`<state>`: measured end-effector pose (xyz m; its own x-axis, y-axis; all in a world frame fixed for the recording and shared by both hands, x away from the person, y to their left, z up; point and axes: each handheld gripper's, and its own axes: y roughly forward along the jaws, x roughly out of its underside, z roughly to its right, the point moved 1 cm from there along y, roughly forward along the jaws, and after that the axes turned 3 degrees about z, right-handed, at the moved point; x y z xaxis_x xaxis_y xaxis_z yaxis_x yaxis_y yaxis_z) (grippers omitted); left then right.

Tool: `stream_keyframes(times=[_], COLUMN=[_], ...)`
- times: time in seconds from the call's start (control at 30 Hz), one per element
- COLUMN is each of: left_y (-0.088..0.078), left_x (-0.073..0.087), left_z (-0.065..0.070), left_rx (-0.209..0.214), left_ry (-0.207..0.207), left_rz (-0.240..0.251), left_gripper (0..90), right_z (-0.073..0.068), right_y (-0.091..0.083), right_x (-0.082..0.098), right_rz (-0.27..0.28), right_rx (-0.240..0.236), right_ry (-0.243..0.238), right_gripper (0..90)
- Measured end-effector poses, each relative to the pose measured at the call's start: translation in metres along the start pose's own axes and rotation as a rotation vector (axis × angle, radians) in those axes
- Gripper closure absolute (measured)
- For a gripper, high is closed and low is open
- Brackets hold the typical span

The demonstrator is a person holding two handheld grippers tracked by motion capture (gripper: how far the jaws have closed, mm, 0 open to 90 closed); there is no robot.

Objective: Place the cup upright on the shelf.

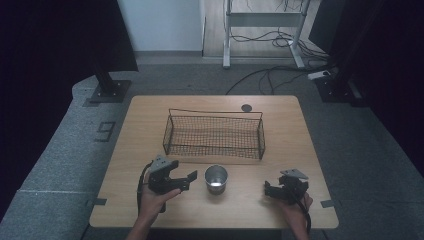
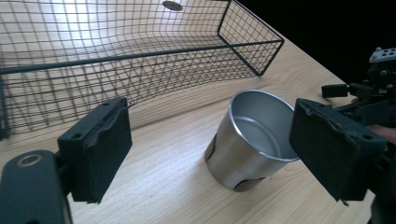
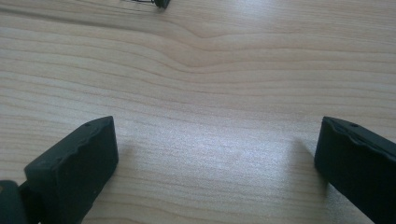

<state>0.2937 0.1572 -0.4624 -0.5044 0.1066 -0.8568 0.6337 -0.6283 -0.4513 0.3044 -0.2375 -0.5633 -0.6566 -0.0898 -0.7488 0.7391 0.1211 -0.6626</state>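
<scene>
Two hand-held black two-jaw grippers hover low over a pale wooden table (image 1: 295,120), one at each side of a small shiny steel cup (image 1: 216,179); the cup stands upright and open-mouthed on the near middle of the tabletop, just in front of a black wire-mesh basket (image 1: 214,135) that sits at the centre of the table with nothing visible inside it. The left gripper (image 1: 186,179), held in the person's left hand (image 1: 155,197), points toward the cup from the cup's left, its jaws spread wide with nothing between them; in the left gripper view the cup (image 2: 250,140) stands ahead of the gap, nearer the right-hand jaw and apart from both, with the basket (image 2: 140,56) behind it. The right gripper (image 1: 272,189), held in the right hand (image 1: 295,205), lies well to the cup's right; in the right gripper view its jaws are likewise spread wide over bare wood grain (image 3: 201,93), gripping nothing. A small dark round disc (image 1: 246,107) lies on the tabletop beyond the basket's far rim.
</scene>
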Motion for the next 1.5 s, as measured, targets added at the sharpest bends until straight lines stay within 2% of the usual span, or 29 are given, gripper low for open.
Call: stream_keyframes(times=[0.93, 1.07, 1.33, 1.5], left_y=[0.026, 0.030, 0.040, 0.047], left_x=[-0.005, -0.004, -0.002, 0.001], left_z=[0.025, 0.029, 0.037, 0.041], left_rx=[0.008, 0.023, 0.040, 0.034], left_ry=[0.031, 0.040, 0.054, 0.059], left_rz=[-0.031, -0.029, -0.059, -0.079], left_gripper=[4.6, 3.1, 1.5, 1.1], right_z=[0.000, 0.000, 0.000, 0.000], right_y=[0.000, 0.000, 0.000, 0.000], right_x=[0.000, 0.000, 0.000, 0.000], right_rz=[0.000, 0.000, 0.000, 0.000], right_rx=[0.000, 0.000, 0.000, 0.000], right_ry=[-0.001, -0.001, 0.000, 0.000], right_gripper=[0.0, 0.0, 0.0, 0.0])
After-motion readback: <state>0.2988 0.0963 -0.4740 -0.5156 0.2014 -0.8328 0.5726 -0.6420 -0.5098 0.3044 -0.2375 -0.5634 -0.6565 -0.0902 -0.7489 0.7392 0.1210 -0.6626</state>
